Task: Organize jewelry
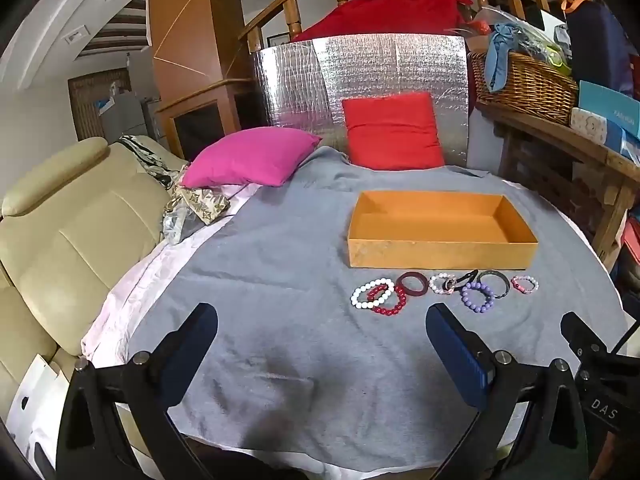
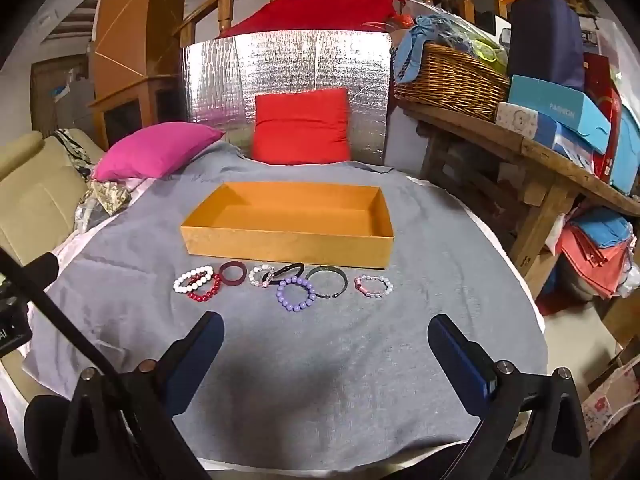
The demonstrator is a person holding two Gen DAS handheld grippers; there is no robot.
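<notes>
Nothing yet moved: box (image 2: 286, 224) empty, orange, open-topped, on the grey cloth (image 2: 320, 360) over the worktop. All jewelry in a row just in front of the box's near wall, none inside.

Along that wall, from the box's left end: white beads (image 2: 193, 277) overlapping red beads (image 2: 205, 290); dark red ring (image 2: 232, 273) just beside; pale bead bracelet (image 2: 262, 274) tangled with a black band (image 2: 289, 269); purple beads (image 2: 296, 293) a little further out from the box, touching or nearly touching the dark bangle (image 2: 329, 281); pink bracelet (image 2: 373, 285) alone near the box's right corner.

Left claw (image 1: 322, 350) wide open, nothing held, hovering over bare cloth well in front of the box and off toward its left end. Right claw (image 2: 326, 354) equally wide open, empty, roughly level with the box's middle, short of the row.

Judged as the very start: the first pick not yet made. Next move probably a reach forward and down to one piece, then a lift over the near wall. Pink bracelet likely the easiest first choice, being clear of the others. Overlapped pairs called for care: closing on white beads could drag the red ones along, and the black band looked hooked through the pale bracelet, though not clear enough to be sure. Thin pieces flat on soft cloth probably needed a fingertip slid under or through the loop.
</notes>
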